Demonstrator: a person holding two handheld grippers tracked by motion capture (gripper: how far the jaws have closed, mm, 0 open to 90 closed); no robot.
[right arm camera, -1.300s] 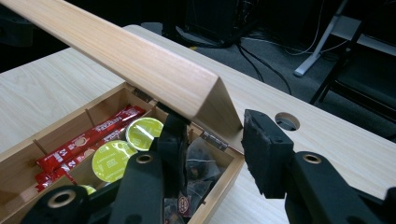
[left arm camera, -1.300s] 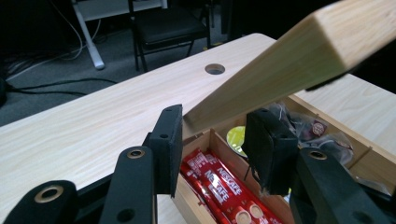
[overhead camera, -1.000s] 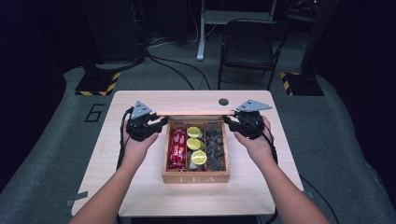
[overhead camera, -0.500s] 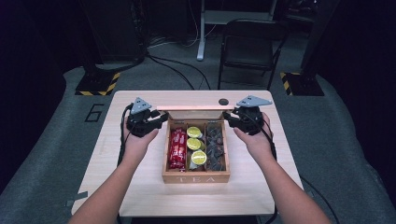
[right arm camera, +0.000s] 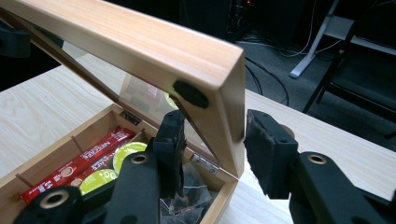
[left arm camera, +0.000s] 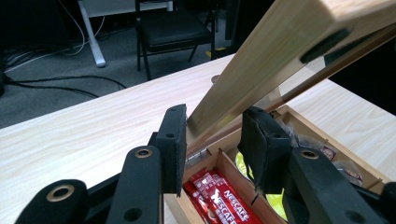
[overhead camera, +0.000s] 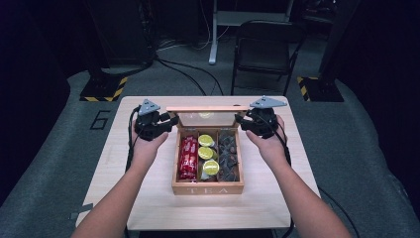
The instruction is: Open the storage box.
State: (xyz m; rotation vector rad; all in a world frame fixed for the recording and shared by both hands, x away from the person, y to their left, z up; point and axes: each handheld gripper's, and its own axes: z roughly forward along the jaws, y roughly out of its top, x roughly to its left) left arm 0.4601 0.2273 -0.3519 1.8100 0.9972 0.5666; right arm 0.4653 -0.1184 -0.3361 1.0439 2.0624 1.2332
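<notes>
Two grippers are seen in the high view at the far corners of a wooden tea box [overhead camera: 208, 189], which is set in the middle of the table [overhead camera: 148, 198]. The left gripper [overhead camera: 171, 121] and the right gripper [overhead camera: 240, 120] are each brought in from a side against the glass-paned lid [overhead camera: 205, 108], which is held raised and tilted on its back hinges. Below it the three compartments are laid bare: red sachets [overhead camera: 188, 156] at the left, yellow-green pods [overhead camera: 208, 153] in the middle, dark packets [overhead camera: 228, 156] at the right. In the left gripper view, the left gripper [left arm camera: 212, 123] is clamped on the side rail of the lid [left arm camera: 261, 65], with a pad pressed to each face of the wood just above the hinge [left arm camera: 196, 156]. In the right gripper view, the lid [right arm camera: 140, 42] is flanked by the jaws of the right gripper [right arm camera: 210, 126], which have just been opening. The rail is between them, yet the outer pad appears to stand a hair off the wood, so no grip is judged there. The step in hand is judged to be the swinging of the lid about its hinges. It is best done with both sides moved at one pace, so that the frame is not twisted, and with the load carried by the clamped left side until the lid is at rest. Pads should be kept on the wooden rail, never on the glass, and clear of the box's contents.
</notes>
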